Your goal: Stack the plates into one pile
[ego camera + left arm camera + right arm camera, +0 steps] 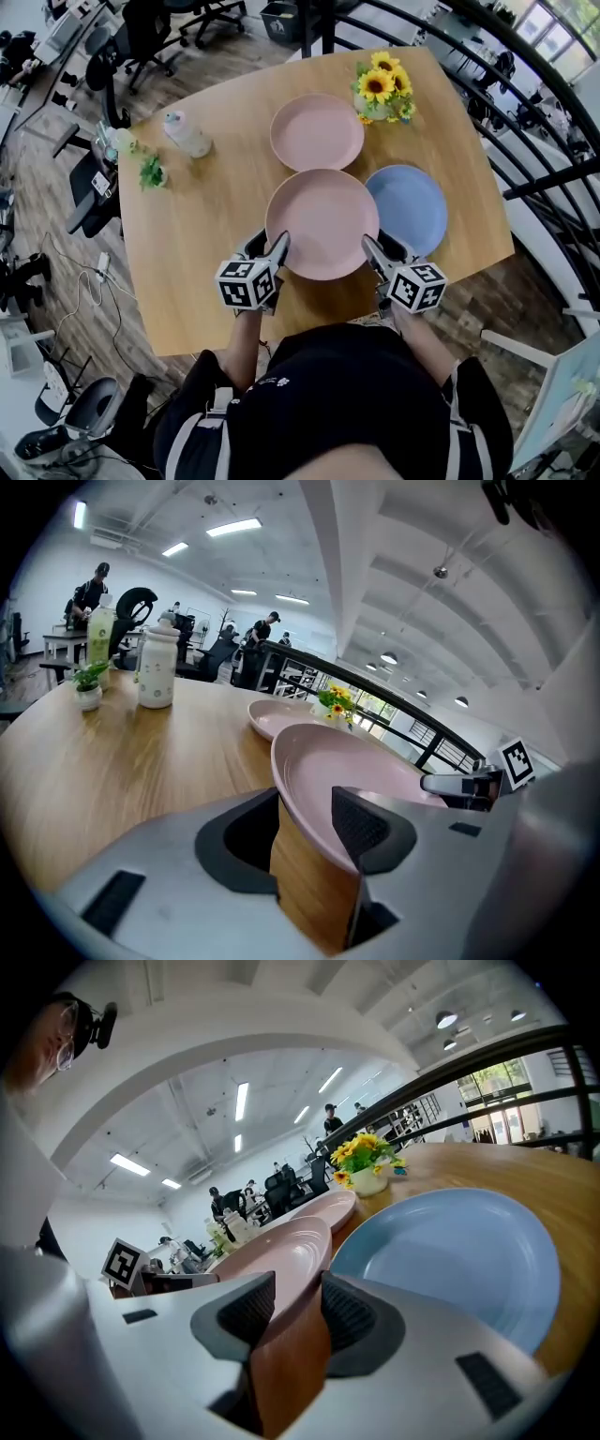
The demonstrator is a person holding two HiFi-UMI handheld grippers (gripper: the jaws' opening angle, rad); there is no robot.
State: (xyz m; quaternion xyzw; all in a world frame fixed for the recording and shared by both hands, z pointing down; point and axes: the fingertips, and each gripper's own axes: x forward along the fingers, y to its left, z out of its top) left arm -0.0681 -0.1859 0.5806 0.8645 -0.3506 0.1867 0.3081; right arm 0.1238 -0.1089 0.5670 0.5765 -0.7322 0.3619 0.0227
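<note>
3 plates over the wood-grain table [206,216]: 2 pink, 1 blue. All round, smooth, matte, w/ shallow upturned rims. The near pink plate [322,223] is mid-table, held clear of the wood. Its edge overlaps the blue plate [407,208] at 3 o'clock, and the far pink plate [317,131] lies at 12 o'clock.

2 grippers, both angled fwd & down, forearms close to the body. The left gripper [269,244] is at the near plate's 8 o'clock, the right gripper [378,246] at 4 o'clock. Each is pinched on the rim, one pad over, one under.

Also 1 sunflower pot [382,89], 1 bottle [187,134], 1 small plant [150,172].
</note>
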